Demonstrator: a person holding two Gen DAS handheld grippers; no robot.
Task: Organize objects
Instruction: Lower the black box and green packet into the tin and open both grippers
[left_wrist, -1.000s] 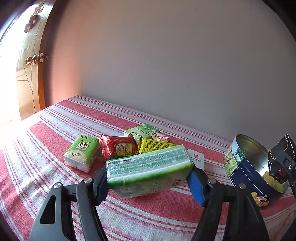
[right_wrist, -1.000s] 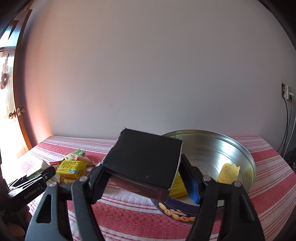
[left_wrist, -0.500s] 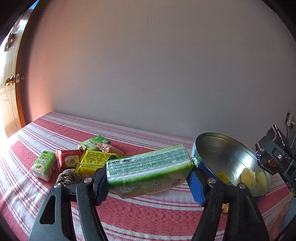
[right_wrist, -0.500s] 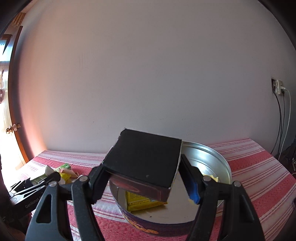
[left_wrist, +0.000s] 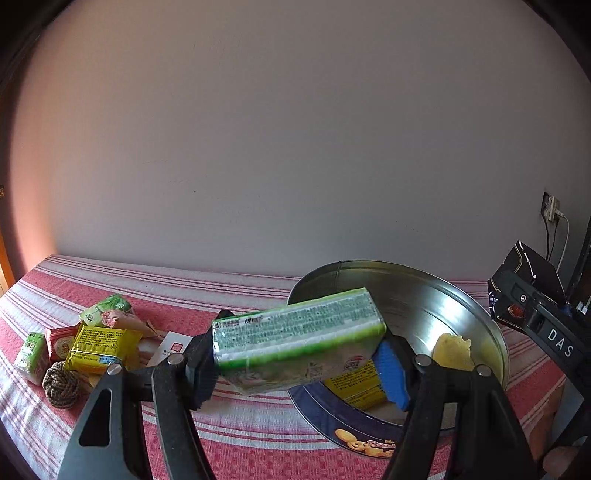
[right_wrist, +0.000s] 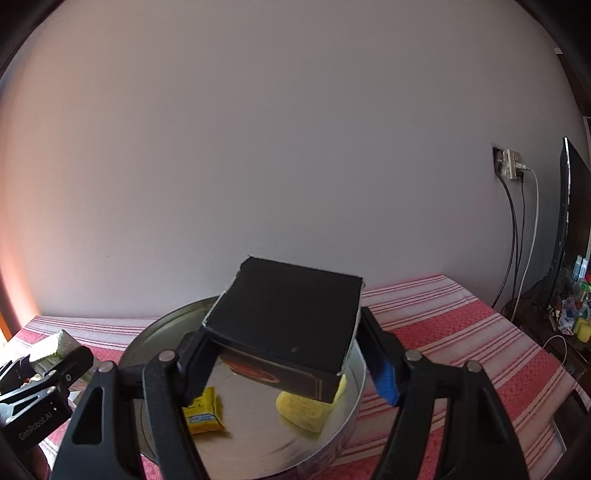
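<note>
A red-and-white striped tablecloth (left_wrist: 258, 435) under a plain wall carries a round cookie tin (right_wrist: 332, 417). Over it, a black box (right_wrist: 288, 317) is pinched by the right gripper (right_wrist: 284, 369) and a green tissue pack (left_wrist: 295, 332) by the left gripper (left_wrist: 295, 373). Loading appears underway; lowering and release are called for next. Only the left view shows the unsorted packets (left_wrist: 99, 343) and a twine ball (left_wrist: 61, 384).

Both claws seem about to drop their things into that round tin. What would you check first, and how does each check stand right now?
1. Left claw grips green packet: ok.
2. Right claw grips black box: ok.
3. Box is over the tin: ok.
4. Green packet fully over the tin: not ok, partly outside the rim.
5. Free floor space beside yellow packet and sponge: ok.
6. Claws clear of each other: cannot tell.
</note>
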